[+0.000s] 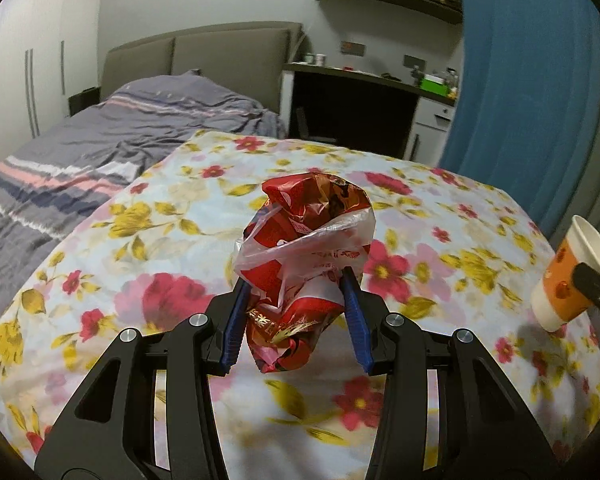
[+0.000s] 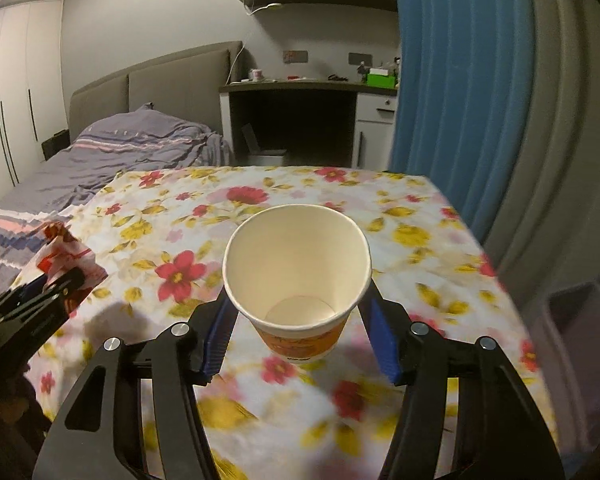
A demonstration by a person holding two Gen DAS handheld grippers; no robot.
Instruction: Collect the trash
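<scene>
My left gripper (image 1: 298, 276) is shut on a crumpled red and white plastic wrapper (image 1: 306, 240) and holds it above the floral tablecloth (image 1: 180, 216). My right gripper (image 2: 298, 292) is shut on an empty white and orange paper cup (image 2: 296, 264), held upright above the cloth. The cup also shows at the right edge of the left wrist view (image 1: 572, 276), with a right finger on it. The wrapper and the left gripper show at the left edge of the right wrist view (image 2: 60, 256).
A bed with a grey striped cover (image 1: 100, 140) lies left of the table. A dark desk (image 2: 300, 120) stands behind it. A blue curtain (image 2: 452, 92) hangs at the right. A grey bin (image 2: 580, 340) stands low at the right of the table.
</scene>
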